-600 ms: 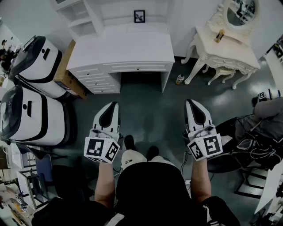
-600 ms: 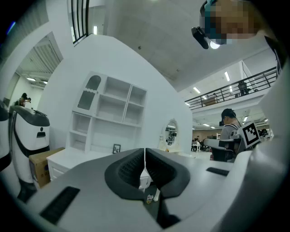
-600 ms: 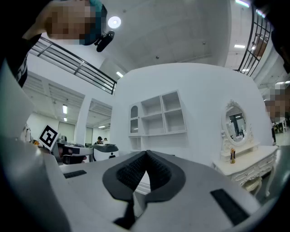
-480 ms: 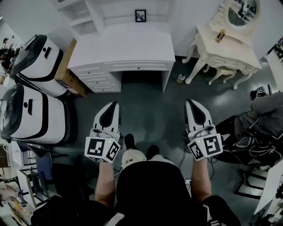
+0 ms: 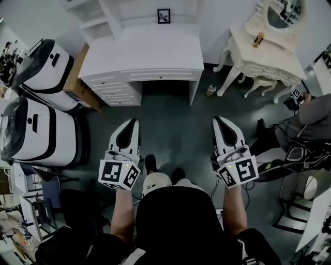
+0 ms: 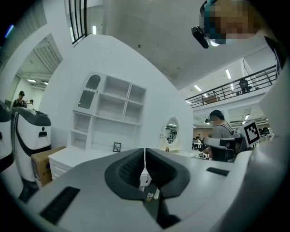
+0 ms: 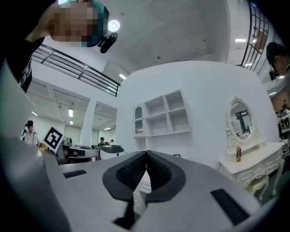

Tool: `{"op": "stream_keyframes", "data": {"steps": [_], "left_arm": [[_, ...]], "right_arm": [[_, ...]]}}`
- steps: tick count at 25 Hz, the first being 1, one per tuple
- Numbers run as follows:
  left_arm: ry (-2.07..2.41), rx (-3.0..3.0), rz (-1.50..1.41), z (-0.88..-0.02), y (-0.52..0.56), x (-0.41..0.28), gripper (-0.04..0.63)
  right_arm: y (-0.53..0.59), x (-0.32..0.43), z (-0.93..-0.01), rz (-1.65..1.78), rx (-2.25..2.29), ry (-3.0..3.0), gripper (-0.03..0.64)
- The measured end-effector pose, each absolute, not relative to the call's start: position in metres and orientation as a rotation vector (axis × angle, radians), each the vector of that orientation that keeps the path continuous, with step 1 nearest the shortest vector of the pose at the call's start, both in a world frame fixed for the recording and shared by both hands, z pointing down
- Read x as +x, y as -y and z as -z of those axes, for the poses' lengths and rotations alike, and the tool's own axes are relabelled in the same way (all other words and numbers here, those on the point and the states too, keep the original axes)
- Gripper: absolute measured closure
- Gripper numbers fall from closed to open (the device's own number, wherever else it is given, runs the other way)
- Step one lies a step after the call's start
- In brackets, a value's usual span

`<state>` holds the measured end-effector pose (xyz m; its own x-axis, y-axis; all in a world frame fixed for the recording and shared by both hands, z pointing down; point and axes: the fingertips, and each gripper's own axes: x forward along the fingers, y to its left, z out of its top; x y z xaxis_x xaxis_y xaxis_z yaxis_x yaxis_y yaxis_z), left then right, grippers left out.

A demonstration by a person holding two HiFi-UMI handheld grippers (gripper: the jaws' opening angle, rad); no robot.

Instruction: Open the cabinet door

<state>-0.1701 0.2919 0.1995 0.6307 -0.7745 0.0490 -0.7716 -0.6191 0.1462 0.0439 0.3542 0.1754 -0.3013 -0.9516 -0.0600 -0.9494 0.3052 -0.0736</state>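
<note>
Well short of the white desk (image 5: 145, 54), left gripper (image 5: 133, 122) and right gripper (image 5: 217, 120) are closed and empty; unopened, they'd likely butt its door.

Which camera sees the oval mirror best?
The right gripper view: the oval mirror faces it, whole in its carved frame. The left gripper view shows the oval mirror smaller and farther off. The head view looks steeply down on it, squashed against the picture's top edge.
</note>
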Motion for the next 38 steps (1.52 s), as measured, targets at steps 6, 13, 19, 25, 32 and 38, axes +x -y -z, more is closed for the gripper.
{"op": "stream_keyframes", "data": {"steps": [6,13,19,25,32,38], "left_arm": [[1.275,2.68,-0.005,-0.21,-0.294,-0.159,0.568],[1.244,2.664,-0.051,-0.233,-0.281,-0.153,0.568],[1.224,2.659,-0.068,-0.243,-0.236,-0.158,0.568],[1.213,2.672,-0.067,-0.246,-0.168,-0.164,0.568],[1.166,2.703,-0.052,-0.24,-0.083,-0.165,0.568],[1.088,2.734,-0.058,-0.247,-0.038,-0.163,0.568]], "right_arm": [[-0.356,0.048,-0.191,0.115,-1.815,-2.446,0.6],[-0.335,0.05,-0.217,0.201,-1.834,-2.439,0.6],[-0.288,0.039,-0.229,0.241,-1.856,-2.463,0.6],[-0.222,0.027,-0.227,0.236,-1.858,-2.484,0.6],[-0.145,0.011,-0.219,0.214,-1.873,-2.499,0.6],[-0.107,0.007,-0.226,0.227,-1.934,-2.445,0.6]]}}
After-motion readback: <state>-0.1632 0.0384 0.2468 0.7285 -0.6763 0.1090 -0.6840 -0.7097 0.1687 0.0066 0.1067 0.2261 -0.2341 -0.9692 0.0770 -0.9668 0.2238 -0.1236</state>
